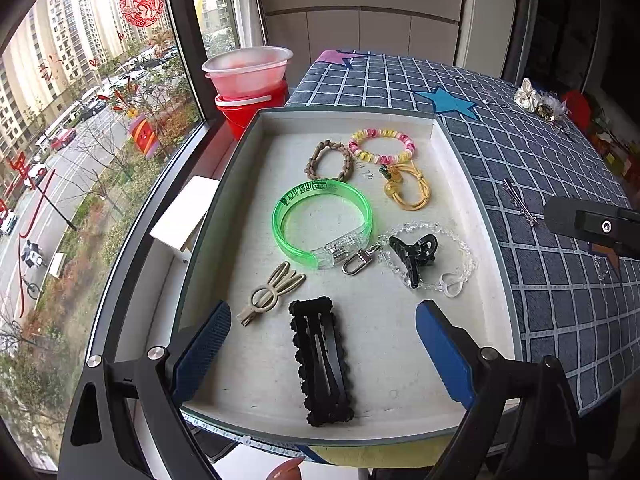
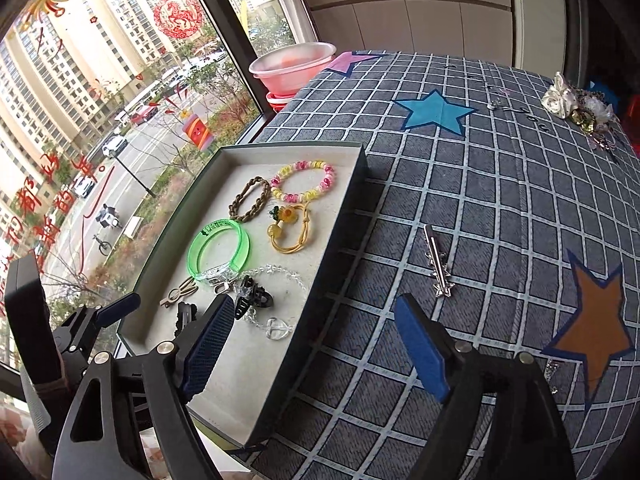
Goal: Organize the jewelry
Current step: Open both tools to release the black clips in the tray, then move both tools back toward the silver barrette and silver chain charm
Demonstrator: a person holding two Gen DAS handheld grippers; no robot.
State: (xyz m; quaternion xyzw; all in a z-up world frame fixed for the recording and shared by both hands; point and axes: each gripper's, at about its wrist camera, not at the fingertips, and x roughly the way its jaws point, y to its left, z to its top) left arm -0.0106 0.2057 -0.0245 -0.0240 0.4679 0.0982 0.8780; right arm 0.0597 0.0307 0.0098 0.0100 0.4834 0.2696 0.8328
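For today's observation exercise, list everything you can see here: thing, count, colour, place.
tray: 1, dark with pale lining, on checked cloth
bangle: 1, green, tray centre
braided bracelet: 1, brown, tray far end
bead bracelet: 1, pink-yellow, tray far end
cord bracelet: 1, yellow, tray right
crystal bracelet: 1, clear, tray right
claw clip: 1, black, on crystal bracelet
rabbit clip: 1, beige, tray left
snap clip: 1, black, tray near end
silver clip: 1, on cloth
left gripper: jaws open
right gripper: jaws open

My left gripper [image 1: 323, 350] has black angular arms with silver round screws and blue textured pads on its fingers [image 1: 204, 354]. My right gripper [image 2: 316, 350] matches: black frame, silver screws, blue-faced fingers [image 2: 424, 354].
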